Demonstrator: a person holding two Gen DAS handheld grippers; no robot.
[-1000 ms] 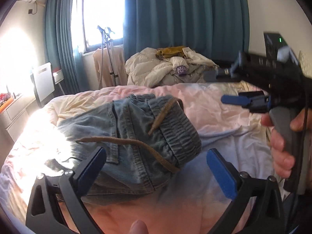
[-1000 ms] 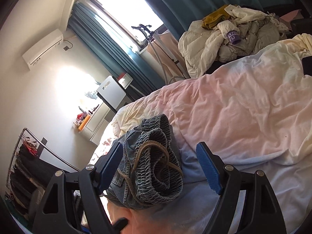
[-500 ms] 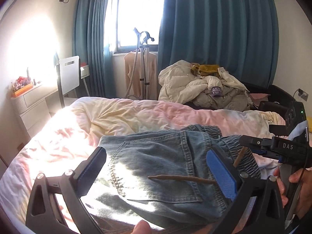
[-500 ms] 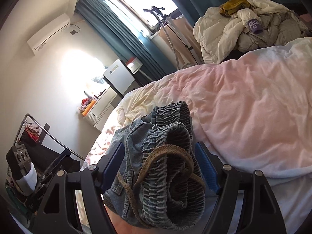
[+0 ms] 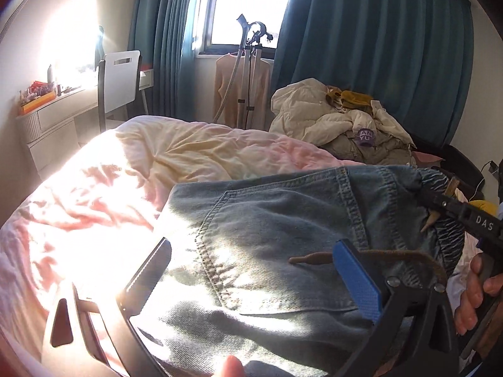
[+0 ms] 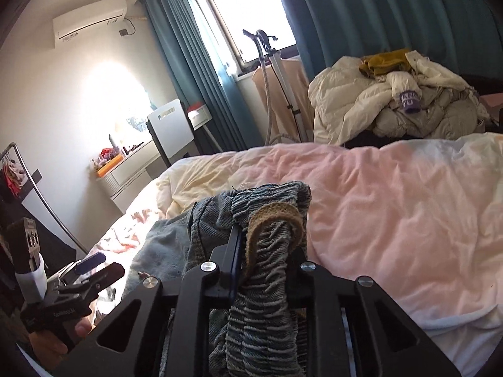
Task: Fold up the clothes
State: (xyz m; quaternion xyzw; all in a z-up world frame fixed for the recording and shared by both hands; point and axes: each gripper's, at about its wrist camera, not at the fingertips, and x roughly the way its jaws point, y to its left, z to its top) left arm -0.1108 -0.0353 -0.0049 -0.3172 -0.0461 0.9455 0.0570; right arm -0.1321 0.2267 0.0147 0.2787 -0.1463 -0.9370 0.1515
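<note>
Bedroom, white walls, teal curtains (image 5: 371, 50) framing bright window (image 5: 248, 3). Harsh sun blowing out left wall and near side of bed with pink-cream duvet (image 5: 195, 154). White desk (image 5: 59, 110) along left wall, cluttered with small stuff, white chair (image 5: 121, 78) pushed up to it. Garment steamer stand (image 5: 250, 72) under window, peach top hanging on it. Heap of cream jackets (image 6: 393, 100) beyond bed. AC unit (image 6: 89, 20) high on wall, clothes rack (image 6: 28, 172) far left
</note>
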